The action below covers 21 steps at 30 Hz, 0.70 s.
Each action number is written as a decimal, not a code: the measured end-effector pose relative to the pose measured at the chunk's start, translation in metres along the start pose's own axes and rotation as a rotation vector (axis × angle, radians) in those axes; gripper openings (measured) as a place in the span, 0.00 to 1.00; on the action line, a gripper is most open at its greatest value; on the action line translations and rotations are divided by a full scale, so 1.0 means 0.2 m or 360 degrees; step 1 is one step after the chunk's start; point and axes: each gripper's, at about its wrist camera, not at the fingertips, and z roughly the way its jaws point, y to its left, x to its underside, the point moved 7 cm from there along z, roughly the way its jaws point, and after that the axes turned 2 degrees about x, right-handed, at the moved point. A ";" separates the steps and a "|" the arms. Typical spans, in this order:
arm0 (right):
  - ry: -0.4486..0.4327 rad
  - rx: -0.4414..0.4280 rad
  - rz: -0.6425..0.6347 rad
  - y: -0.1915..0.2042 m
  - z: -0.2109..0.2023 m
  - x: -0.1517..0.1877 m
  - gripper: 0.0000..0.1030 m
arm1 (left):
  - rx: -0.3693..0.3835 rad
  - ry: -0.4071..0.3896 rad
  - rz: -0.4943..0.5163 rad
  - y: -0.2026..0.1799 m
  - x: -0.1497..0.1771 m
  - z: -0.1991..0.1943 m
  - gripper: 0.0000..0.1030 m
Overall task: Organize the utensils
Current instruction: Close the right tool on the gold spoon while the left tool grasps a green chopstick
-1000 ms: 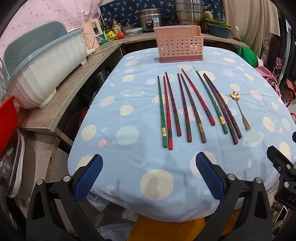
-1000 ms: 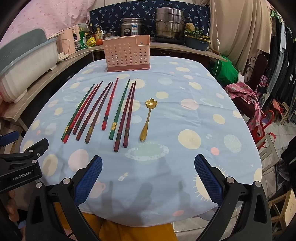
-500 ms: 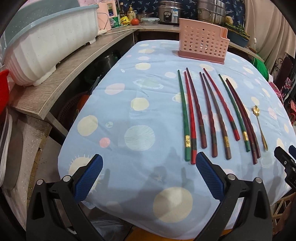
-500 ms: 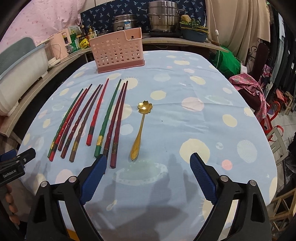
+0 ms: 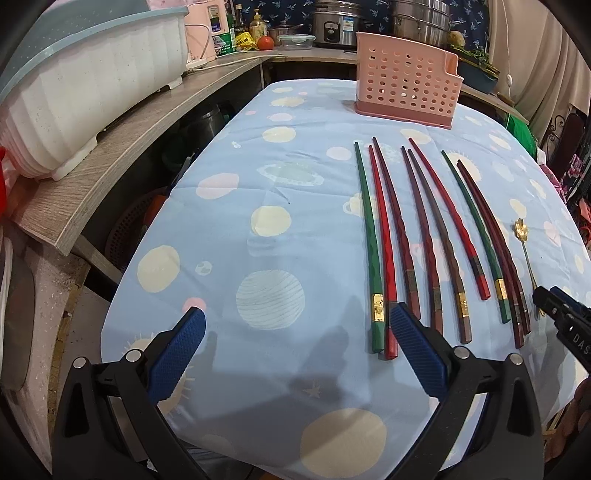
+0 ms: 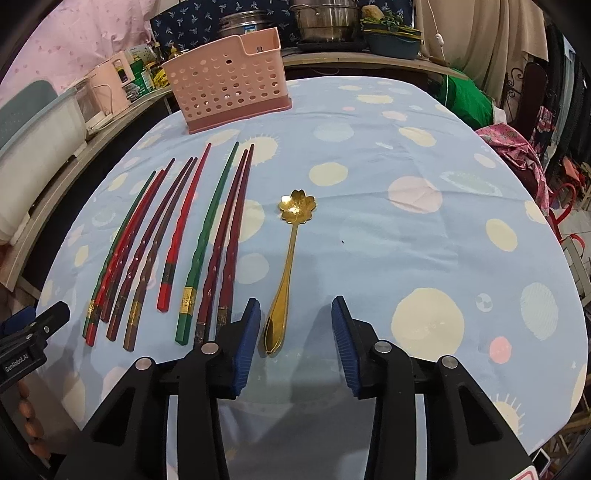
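Several red, green and brown chopsticks [image 5: 424, 240] lie side by side on the blue spotted tablecloth [image 5: 277, 229]; they also show in the right wrist view [image 6: 173, 251]. A gold flower-shaped spoon [image 6: 290, 266] lies to their right, and shows in the left wrist view [image 5: 524, 243]. A pink perforated utensil holder [image 5: 406, 94] stands at the table's far end, seen too in the right wrist view [image 6: 229, 83]. My left gripper [image 5: 295, 350] is open and empty, its right finger by the leftmost chopsticks' near ends. My right gripper [image 6: 295, 339] is open but narrower, its fingers astride the spoon handle's end.
A white dish rack [image 5: 85, 96] sits on a wooden counter [image 5: 122, 155] left of the table. Pots, a rice cooker [image 5: 332, 22] and bottles stand behind the holder. Chairs and cloth [image 6: 517, 147] lie off the table's right edge.
Both grippers have moved forward and down toward the table. The right gripper's fingers have narrowed around the spoon handle's end. The left gripper's right finger has come up to the leftmost chopsticks.
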 end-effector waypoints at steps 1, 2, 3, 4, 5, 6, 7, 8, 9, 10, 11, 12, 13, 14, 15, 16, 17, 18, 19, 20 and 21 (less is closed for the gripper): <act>-0.0004 0.0011 -0.0014 0.00 0.00 0.00 0.36 | 0.0003 0.0004 -0.0005 0.00 0.00 0.00 0.93; -0.0010 0.0023 -0.0026 0.01 0.00 0.01 0.32 | 0.0008 0.0006 -0.0009 0.00 0.00 0.01 0.93; -0.0015 0.0030 -0.0032 0.01 0.00 0.01 0.27 | 0.0012 0.0007 -0.0013 0.00 0.00 0.01 0.93; -0.0021 0.0042 -0.0037 0.00 0.00 0.01 0.25 | 0.0018 0.0010 -0.0016 0.00 0.00 0.02 0.93; -0.0026 0.0045 -0.0034 0.00 0.00 0.01 0.20 | 0.0028 0.0014 -0.0018 -0.01 0.00 0.02 0.93; -0.0031 0.0041 -0.0024 -0.02 -0.01 0.02 0.15 | 0.0035 0.0017 -0.0018 -0.01 0.01 0.02 0.92; -0.0034 0.0037 -0.0013 -0.03 -0.01 0.02 0.13 | 0.0044 0.0024 -0.0019 -0.02 0.01 0.03 0.92; -0.0034 0.0020 0.0002 -0.04 -0.01 0.02 0.12 | 0.0053 0.0029 -0.0017 -0.02 0.01 0.03 0.91; -0.0034 0.0013 0.0010 -0.04 -0.01 0.02 0.10 | 0.0060 0.0033 -0.0018 -0.03 0.01 0.04 0.90; -0.0034 0.0009 0.0017 -0.04 -0.01 0.02 0.10 | 0.0071 0.0039 -0.0021 -0.03 0.01 0.05 0.88; -0.0032 0.0005 0.0021 -0.05 -0.01 0.02 0.10 | 0.0084 0.0046 -0.0023 -0.03 0.01 0.05 0.85; -0.0032 0.0001 0.0023 -0.05 -0.01 0.02 0.10 | 0.0096 0.0053 -0.0025 -0.04 0.01 0.06 0.83; -0.0032 -0.0004 0.0027 -0.05 -0.01 0.02 0.10 | 0.0097 0.0060 -0.0027 -0.04 0.01 0.08 0.82; -0.0031 -0.0011 0.0031 -0.05 -0.02 0.02 0.10 | 0.0096 0.0067 -0.0028 -0.04 0.01 0.09 0.78; -0.0031 -0.0017 0.0034 -0.05 -0.02 0.03 0.10 | 0.0101 0.0075 -0.0031 -0.04 0.01 0.10 0.73; -0.0029 -0.0020 0.0034 -0.05 -0.02 0.03 0.10 | 0.0111 0.0088 -0.0038 -0.04 0.01 0.11 0.71; -0.0028 -0.0022 0.0034 -0.05 -0.02 0.03 0.10 | 0.0128 0.0096 -0.0047 -0.05 0.01 0.12 0.70; -0.0026 -0.0024 0.0034 -0.05 -0.02 0.03 0.10 | 0.0141 0.0097 -0.0055 -0.05 0.01 0.12 0.70; -0.0025 -0.0026 0.0034 -0.05 -0.02 0.03 0.10 | 0.0144 0.0099 -0.0055 -0.05 0.01 0.13 0.70; -0.0024 -0.0027 0.0037 -0.05 -0.02 0.03 0.10 | 0.0144 0.0097 -0.0047 -0.06 0.01 0.13 0.70; -0.0023 -0.0029 0.0040 -0.05 -0.02 0.03 0.10 | 0.0144 0.0096 -0.0038 -0.07 0.01 0.13 0.70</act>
